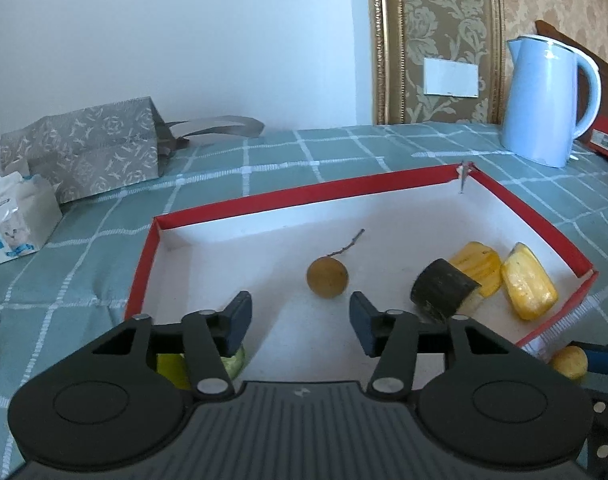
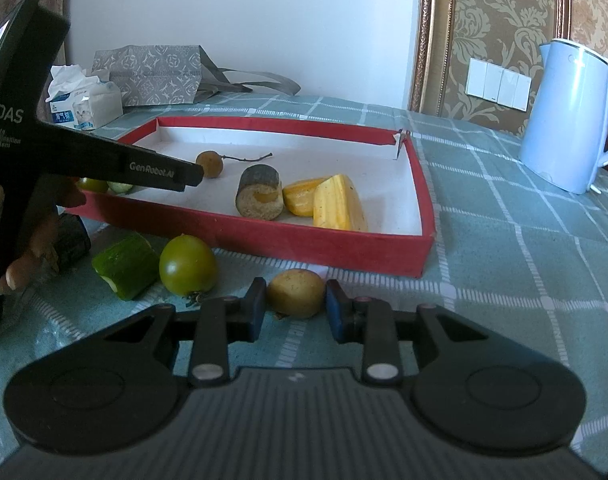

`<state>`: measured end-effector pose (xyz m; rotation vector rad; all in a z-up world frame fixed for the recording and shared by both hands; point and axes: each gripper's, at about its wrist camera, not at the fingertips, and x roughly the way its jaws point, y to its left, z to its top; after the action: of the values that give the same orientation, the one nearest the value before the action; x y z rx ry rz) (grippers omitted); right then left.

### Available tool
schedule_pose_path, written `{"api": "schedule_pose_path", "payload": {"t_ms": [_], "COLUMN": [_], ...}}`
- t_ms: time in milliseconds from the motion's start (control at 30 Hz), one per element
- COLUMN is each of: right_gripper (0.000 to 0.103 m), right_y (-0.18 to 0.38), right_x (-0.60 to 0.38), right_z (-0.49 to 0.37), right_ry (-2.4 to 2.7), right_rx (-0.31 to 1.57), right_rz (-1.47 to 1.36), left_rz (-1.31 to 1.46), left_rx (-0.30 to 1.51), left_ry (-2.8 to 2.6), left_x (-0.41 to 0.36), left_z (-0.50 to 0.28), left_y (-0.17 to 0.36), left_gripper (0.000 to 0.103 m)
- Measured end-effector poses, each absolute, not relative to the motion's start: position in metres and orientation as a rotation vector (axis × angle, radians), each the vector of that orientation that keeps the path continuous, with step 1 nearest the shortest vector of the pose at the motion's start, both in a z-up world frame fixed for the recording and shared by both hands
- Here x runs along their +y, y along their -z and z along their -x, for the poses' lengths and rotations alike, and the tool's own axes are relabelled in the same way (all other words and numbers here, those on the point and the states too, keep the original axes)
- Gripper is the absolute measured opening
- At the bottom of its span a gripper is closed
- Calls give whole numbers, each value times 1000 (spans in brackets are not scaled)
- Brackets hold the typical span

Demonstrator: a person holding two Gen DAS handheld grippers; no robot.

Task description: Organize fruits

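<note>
Right gripper [image 2: 296,312] nearest the lens, jaws pinched on a small yellow-brown fruit [image 2: 295,293] resting on the checked tablecloth [image 2: 524,280], just outside the red tray's [image 2: 264,242] near wall. Left gripper [image 1: 300,318] over the tray's near-left corner, jaws parted and holding nothing; the stemmed brown fruit [image 1: 327,277] lies free on the tray floor just ahead of them. Already in the tray: a dark-skinned chunk [image 2: 260,197] and two yellow pieces [image 2: 338,204] toward the right end, plus something green at the near-left corner, likely a cucumber slice, half hidden. Still outside on the cloth: cucumber piece [image 2: 124,266], green tomato [image 2: 188,266], the pinched fruit. Roughly halfway, by my reckoning. Both grippers tilt down toward the table.
</note>
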<state>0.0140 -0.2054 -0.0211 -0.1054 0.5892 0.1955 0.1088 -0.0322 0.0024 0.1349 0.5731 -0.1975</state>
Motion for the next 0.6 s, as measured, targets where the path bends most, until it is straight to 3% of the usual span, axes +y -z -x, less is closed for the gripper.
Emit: {"api": "schedule_pose_path", "payload": {"t_ms": [567, 600], "right_gripper": [30, 30], "right_y": [21, 21], "right_x": [-205, -205], "right_z": [-14, -14], "right_ry": [-195, -196], "right_rx": [589, 589], "right_rz": [107, 107], "left_rz": [78, 87], "left_rx": [535, 521], "left_ry": [333, 330], "left_x": [6, 10], "left_z": [-81, -76], "left_y": [-19, -21], "left_gripper": [64, 73]}}
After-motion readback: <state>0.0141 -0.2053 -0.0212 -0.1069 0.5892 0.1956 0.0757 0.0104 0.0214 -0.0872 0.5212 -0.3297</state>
